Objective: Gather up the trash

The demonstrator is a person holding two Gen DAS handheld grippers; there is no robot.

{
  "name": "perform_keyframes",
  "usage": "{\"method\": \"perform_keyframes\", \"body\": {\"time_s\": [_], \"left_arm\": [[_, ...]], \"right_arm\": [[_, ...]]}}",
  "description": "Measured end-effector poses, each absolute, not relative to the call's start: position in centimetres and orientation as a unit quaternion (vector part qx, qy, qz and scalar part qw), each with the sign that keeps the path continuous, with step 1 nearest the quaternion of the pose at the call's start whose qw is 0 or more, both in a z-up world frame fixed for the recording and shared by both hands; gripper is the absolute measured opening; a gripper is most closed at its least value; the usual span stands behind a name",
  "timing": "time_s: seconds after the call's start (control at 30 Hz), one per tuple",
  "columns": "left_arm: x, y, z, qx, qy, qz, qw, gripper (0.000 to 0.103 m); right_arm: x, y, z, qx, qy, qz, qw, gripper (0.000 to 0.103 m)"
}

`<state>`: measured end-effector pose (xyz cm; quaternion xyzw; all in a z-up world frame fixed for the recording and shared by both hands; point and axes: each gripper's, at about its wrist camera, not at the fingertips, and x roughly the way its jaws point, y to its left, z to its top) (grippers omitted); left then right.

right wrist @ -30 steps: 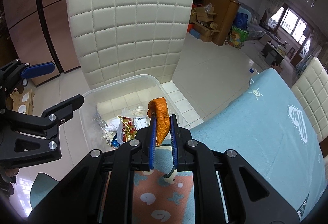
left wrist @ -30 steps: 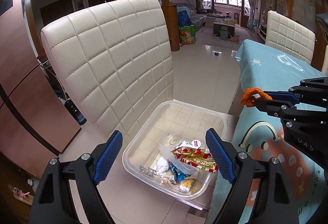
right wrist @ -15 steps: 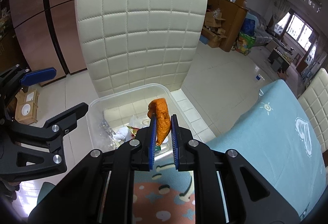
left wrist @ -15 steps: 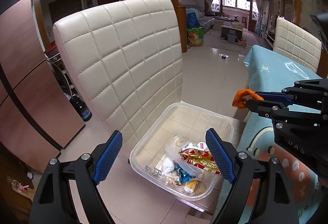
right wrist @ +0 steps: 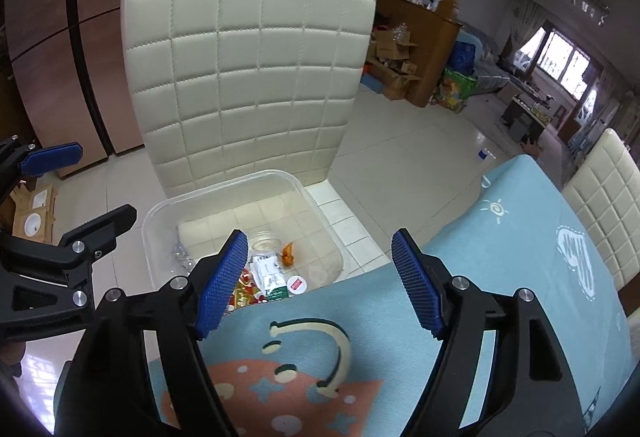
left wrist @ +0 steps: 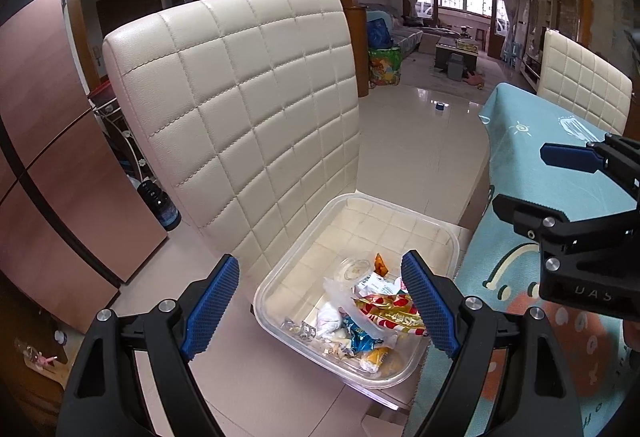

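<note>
The right gripper [right wrist: 318,279], jaws now wide apart, has dropped the orange peel [right wrist: 288,252] into the clear plastic bin [left wrist: 452,237] (left gripper [left wrist: 324,311] hovers open, empty), so another piece is collected.

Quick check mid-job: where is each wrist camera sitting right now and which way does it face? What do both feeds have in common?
Left wrist: on the left gripper, above the chair, looking down past its open blue pads into the clear bin of trash; the right gripper shows at right.
Right wrist: on the right gripper, over the blue tablecloth edge, facing the chair back; the left gripper shows at left.
Shared: bin, orange peel, cream chair.
</note>
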<state>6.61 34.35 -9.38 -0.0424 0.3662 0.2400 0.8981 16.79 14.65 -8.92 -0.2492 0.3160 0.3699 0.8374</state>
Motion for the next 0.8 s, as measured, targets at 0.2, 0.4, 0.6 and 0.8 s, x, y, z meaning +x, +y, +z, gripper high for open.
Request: {"method": "perform_keyframes", "body": {"time_s": [0.2,0.4,0.6,0.8], "left_arm": [[6.8,33.5,-9.1,-0.038,0.364,0.231,0.902,0.081],[7.0,33.4,-8.9,-0.036,0.363,0.230,0.902,0.081],[7.0,33.4,-8.6,-0.036,0.363,0.233,0.902,0.081],[7.1,33.3,-8.5,-0.038,0.360,0.235,0.902,0.081]], "right_arm": [[17.5,13.1,-8.6,-0.224,0.331,0.363,0.842,0.087],[16.7,12.8,-8.0,-0.228,0.318,0.366,0.844,0.091],[16.3,12.6,-7.6,-0.227,0.312,0.368,0.846,0.094],[16.4,12.6,-7.7,-0.225,0.312,0.367,0.847,0.094]]}}
